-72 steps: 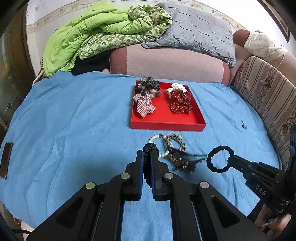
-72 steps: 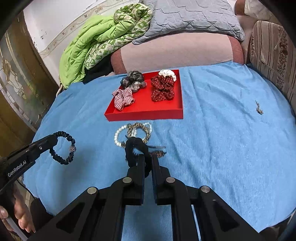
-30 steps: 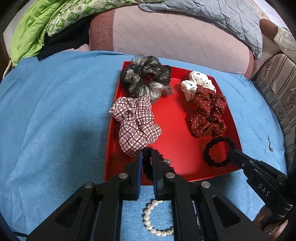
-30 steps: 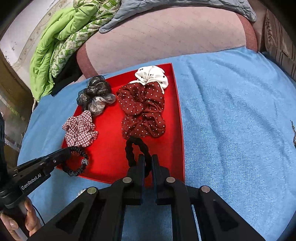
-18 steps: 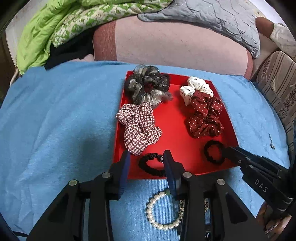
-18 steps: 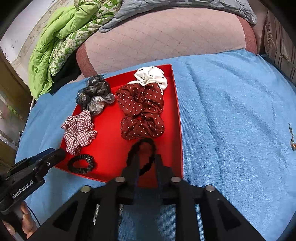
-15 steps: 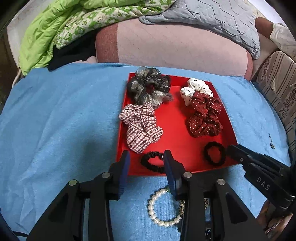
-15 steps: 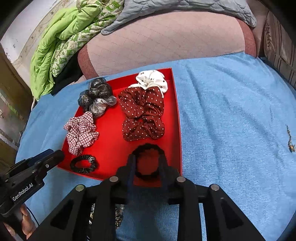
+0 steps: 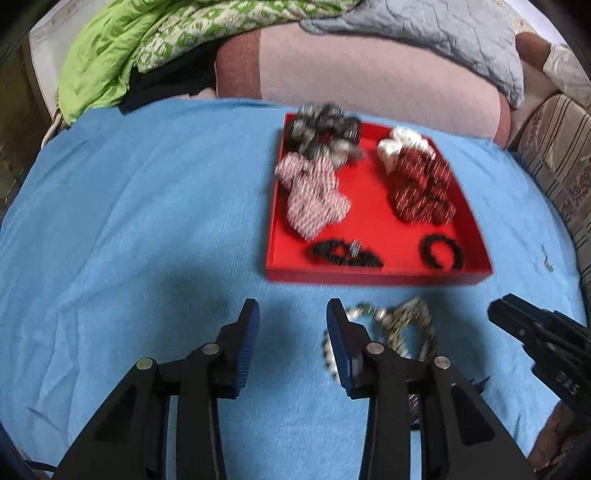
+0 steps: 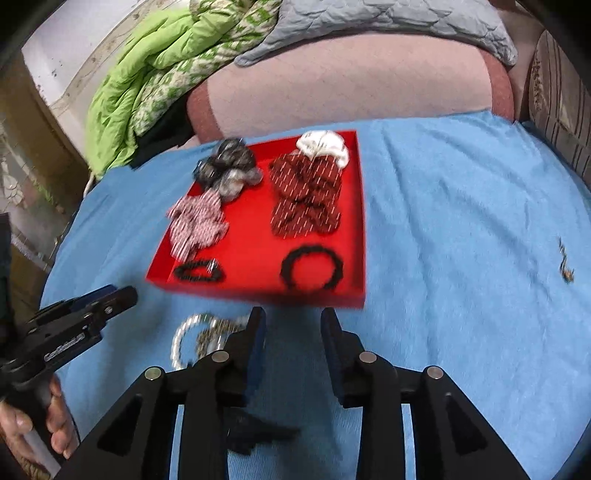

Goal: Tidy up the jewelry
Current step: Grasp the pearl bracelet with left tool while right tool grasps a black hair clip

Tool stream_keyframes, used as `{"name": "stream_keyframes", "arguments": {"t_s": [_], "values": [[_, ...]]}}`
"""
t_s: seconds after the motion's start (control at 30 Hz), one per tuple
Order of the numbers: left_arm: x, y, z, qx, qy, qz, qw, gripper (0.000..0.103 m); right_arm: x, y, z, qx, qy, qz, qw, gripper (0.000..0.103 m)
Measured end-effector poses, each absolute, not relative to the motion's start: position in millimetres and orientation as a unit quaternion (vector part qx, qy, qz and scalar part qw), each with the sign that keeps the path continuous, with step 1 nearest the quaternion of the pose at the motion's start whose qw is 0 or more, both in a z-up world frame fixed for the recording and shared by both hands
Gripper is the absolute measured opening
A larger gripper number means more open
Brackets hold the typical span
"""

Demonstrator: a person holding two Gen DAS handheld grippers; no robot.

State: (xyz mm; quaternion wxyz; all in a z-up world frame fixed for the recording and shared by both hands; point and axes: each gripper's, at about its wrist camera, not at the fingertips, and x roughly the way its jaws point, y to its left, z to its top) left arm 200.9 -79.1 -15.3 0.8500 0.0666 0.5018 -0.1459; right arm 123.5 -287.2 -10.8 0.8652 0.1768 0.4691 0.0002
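A red tray lies on the blue cloth and holds several scrunchies. At its near edge lie a black beaded hair tie on the left and a plain black hair tie on the right. My left gripper is open and empty over the cloth in front of the tray. The jaws of my right gripper are opening, with nothing between them. A pearl bracelet and a beaded bracelet lie on the cloth near the fingers.
A pink bolster, a grey pillow and a green blanket lie behind the tray. A small trinket is on the cloth at the right. A striped cushion borders the right side. A dark tasselled piece lies under the right gripper.
Both grippers opened and let their black hair ties go onto the tray's near edge. Both then pulled back off the tray towards the bracelets.
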Motion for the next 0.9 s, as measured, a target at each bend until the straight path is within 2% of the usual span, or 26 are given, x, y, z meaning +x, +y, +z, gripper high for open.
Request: {"name": "stream_keyframes", "arguments": {"t_s": [0.27, 0.33, 0.43, 0.8, 0.83, 0.87, 0.9], "values": [[194, -78, -44, 0.074, 0.522, -0.154, 0.836, 0.036, 92, -268, -21, 0.189, 0.475, 0.061, 0.858, 0.037], [194, -81, -47, 0.078, 0.521, -0.159, 0.835, 0.036, 89, -263, -20, 0.190, 0.470, 0.077, 0.858, 0.047], [194, -88, -53, 0.090, 0.521, -0.168, 0.832, 0.036, 87, -254, -18, 0.183, 0.464, 0.097, 0.861, 0.052], [191, -105, -65, 0.126, 0.508, -0.173, 0.834, 0.036, 95, -218, -32, 0.082, 0.482, 0.117, 0.864, 0.052], [191, -105, -65, 0.127, 0.507, -0.173, 0.835, 0.035, 95, -218, -33, 0.080, 0.483, 0.117, 0.864, 0.048], [190, -106, -65, 0.127, 0.508, -0.177, 0.834, 0.022, 95, -217, -34, 0.078, 0.484, 0.116, 0.864, 0.043], [189, -107, -65, 0.126, 0.509, -0.180, 0.832, 0.009, 94, -216, -35, 0.075, 0.487, 0.117, 0.862, 0.031]]}}
